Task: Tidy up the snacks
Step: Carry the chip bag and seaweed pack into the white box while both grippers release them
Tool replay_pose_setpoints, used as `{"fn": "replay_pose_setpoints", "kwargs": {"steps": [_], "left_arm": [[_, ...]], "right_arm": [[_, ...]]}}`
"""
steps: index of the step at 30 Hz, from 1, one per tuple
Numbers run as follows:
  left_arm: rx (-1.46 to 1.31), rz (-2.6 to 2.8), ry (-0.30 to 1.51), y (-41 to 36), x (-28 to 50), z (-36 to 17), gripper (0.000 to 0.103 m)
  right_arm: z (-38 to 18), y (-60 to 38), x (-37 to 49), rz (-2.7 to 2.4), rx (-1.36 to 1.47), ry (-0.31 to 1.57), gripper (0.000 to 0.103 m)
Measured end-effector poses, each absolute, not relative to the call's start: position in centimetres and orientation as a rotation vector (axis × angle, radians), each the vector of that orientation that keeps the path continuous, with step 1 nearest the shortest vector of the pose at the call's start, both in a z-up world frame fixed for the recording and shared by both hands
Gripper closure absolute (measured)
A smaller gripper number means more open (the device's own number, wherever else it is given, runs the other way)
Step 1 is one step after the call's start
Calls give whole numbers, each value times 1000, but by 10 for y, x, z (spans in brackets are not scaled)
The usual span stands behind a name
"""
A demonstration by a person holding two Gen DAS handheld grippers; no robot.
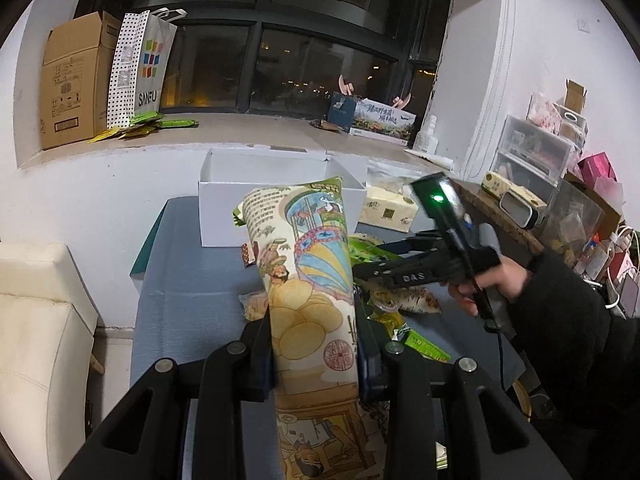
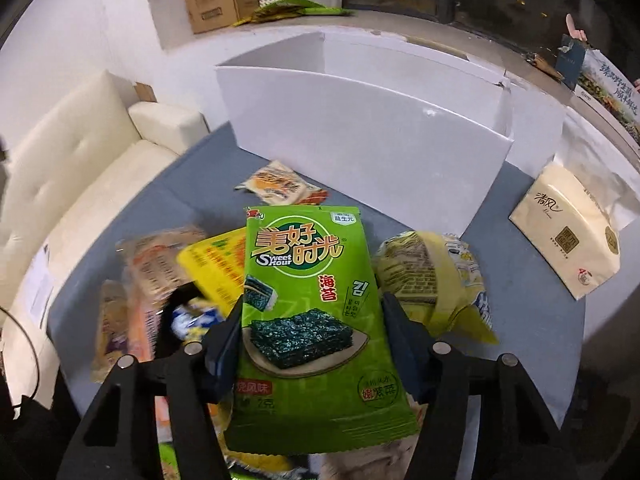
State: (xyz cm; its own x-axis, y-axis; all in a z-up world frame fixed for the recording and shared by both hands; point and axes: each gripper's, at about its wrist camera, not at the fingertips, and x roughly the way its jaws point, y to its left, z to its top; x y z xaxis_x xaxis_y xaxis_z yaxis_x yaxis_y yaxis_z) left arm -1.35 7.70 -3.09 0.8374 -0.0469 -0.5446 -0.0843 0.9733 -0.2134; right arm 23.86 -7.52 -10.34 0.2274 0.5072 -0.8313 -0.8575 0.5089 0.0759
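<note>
My left gripper (image 1: 316, 344) is shut on a tall cream snack bag with cartoon pictures (image 1: 308, 264), held upright above the grey table (image 1: 192, 280). My right gripper (image 2: 312, 320) is shut on a green seaweed snack pack (image 2: 308, 304), lifted over a pile of snacks. The right gripper also shows in the left wrist view (image 1: 360, 270), low over the pile. An open white box (image 1: 276, 200) stands at the table's far end; it also shows in the right wrist view (image 2: 372, 128). Loose snacks lie below: a yellow bag (image 2: 436, 280), a small orange pack (image 2: 276, 184) and several blurred packs at left (image 2: 160, 264).
A tissue pack (image 2: 568, 232) lies right of the box. A cream sofa (image 1: 40, 320) stands left of the table. The windowsill holds a cardboard box (image 1: 76, 80), a SANFU bag (image 1: 148, 64) and green packets. Cluttered shelves and drawers (image 1: 532, 160) fill the right side.
</note>
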Motion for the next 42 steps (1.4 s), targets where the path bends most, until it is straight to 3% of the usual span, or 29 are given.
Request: {"fn": "replay_pose_setpoints", "kwargs": {"steps": [6,14,19,27,28,31,32,33,34,42], "left_arm": [[-195,18,536,92,17,-6,69],[-136,45,517,141,162,44,69],[-112,88,586,166,258,37,69],[-110,141,656,189,337,4,66],[-111,158,668,193,343,0,59],[-65,191,716,195,352,-12,0],[-37,203,711,194,350,-14,0],[-25,222,704,195,347,-16,0],[-39,224,705,197,343,-17,0],[-71,170,605,187,279,9,0]], "right_arm": [[-58,-100,218,896,-332,775,35],[36,-93,252,783,-106,577,35],[48,-50,312,711,-73,635,35],[10,-10,389,661,-93,795,35],[8,-9,392,662,-88,803,35],[-2,-7,404,647,-79,825,26],[-5,-8,408,648,-65,828,19],[-8,-9,412,639,-57,837,5],[-9,-9,413,627,-50,840,0],[-6,-32,400,706,13,827,0]]}}
